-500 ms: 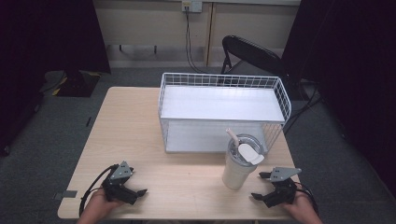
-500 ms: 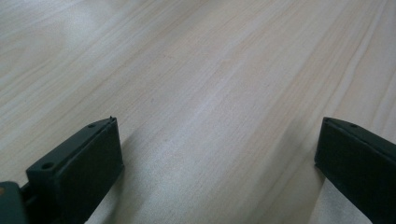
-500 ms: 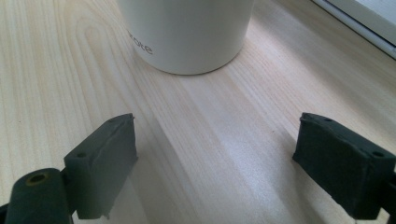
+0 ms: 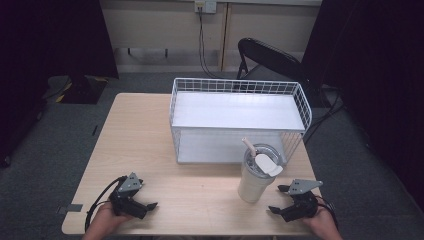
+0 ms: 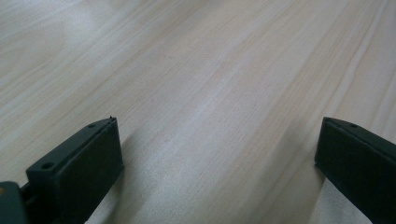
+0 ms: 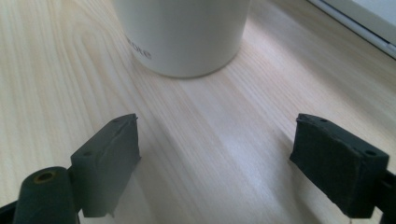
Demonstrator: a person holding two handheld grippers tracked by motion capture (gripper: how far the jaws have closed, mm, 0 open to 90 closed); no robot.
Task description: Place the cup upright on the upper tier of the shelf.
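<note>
High view: we locate the cup (image 4: 256,181) upright on the table (image 4: 150,135), near the front edge and right of centre, just in front of the wire basket (image 4: 240,107). The cup is cream-white with a clear lid, a white flap and a straw that leans to the left.

The right gripper (image 4: 280,199) sits just to the right of the cup, low over the table, with its jaws wide apart and holding nothing. In the right gripper view we see the cup's base (image 6: 182,32) ahead of the open jaws, apart from both, with bare wood between them.

The left gripper (image 4: 150,206) rests near the front left corner of the table, well apart from the cup. In the left gripper view its jaws stand wide open over bare wood, gripping nothing.

A black folding chair (image 4: 272,57) stands behind the basket, beyond the table.
</note>
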